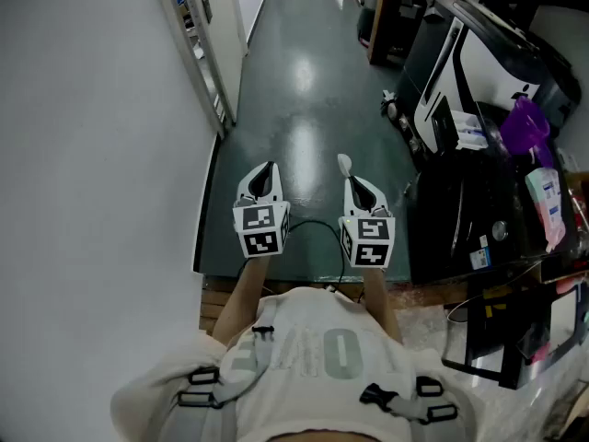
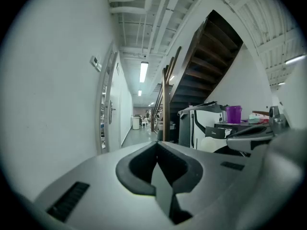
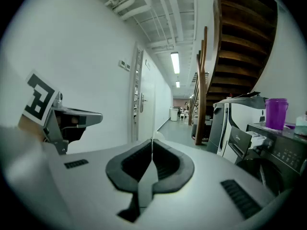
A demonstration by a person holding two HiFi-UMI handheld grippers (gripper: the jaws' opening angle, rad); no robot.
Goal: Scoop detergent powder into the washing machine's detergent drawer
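In the head view I hold both grippers side by side over the corridor floor, well short of the machines. My left gripper has its jaws pressed together with nothing between them. My right gripper is shut on a small white scoop, whose pale tip pokes out past the jaws. A white washing machine with an open drawer stands at the right. A purple container sits on a black machine.
A white wall and a door frame run along the left. The grey-green floor stretches ahead. A white and blue pack lies on the black machine. A wooden staircase rises at the right. Wood pallets lie by my feet.
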